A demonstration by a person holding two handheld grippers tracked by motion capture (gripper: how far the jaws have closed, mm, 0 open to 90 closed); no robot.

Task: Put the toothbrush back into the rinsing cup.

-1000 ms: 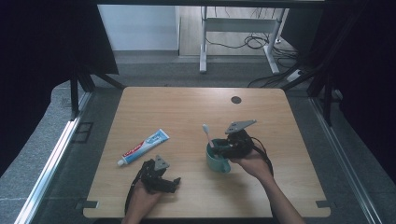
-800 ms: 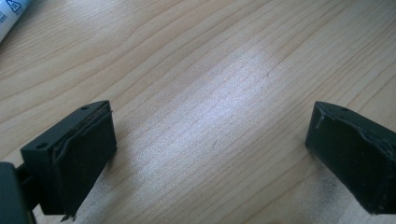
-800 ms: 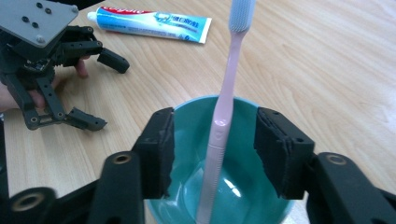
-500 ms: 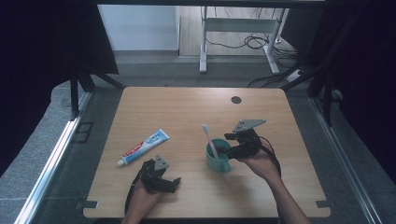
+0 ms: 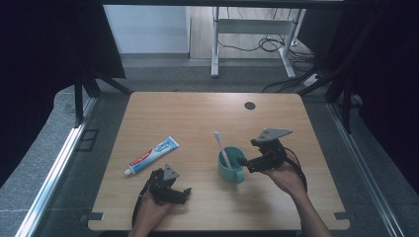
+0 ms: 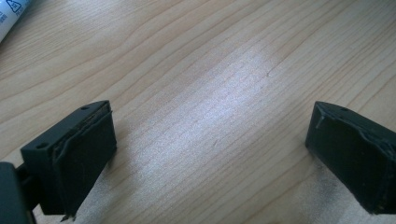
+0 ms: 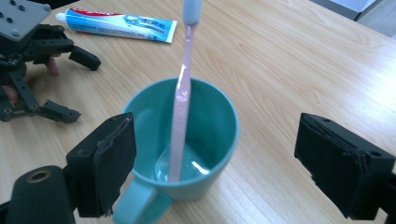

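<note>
A teal cup (image 5: 231,165) stands on the wooden table (image 5: 197,118) with a pink toothbrush (image 5: 221,145) leaning in it, head up. My right gripper (image 5: 243,163) is just right of the cup, level with its rim. In the right gripper view it is open (image 7: 219,154), its jaws either side of the cup (image 7: 205,126) and toothbrush (image 7: 182,93) without touching them. A toothpaste tube (image 5: 151,156) lies to the left. My left gripper (image 5: 185,193) rests open near the front edge, over bare wood (image 6: 215,140).
A small dark round hole (image 5: 249,105) sits in the table near its far edge. Beyond the table are a desk frame (image 5: 215,44) and cables on the floor. Dark curtains hang at both sides. The tube's corner (image 6: 11,14) is in the left gripper view.
My right gripper has drawn back to the right, away from above the cup, leaving the toothbrush standing in it. The left gripper has stayed where it was.
</note>
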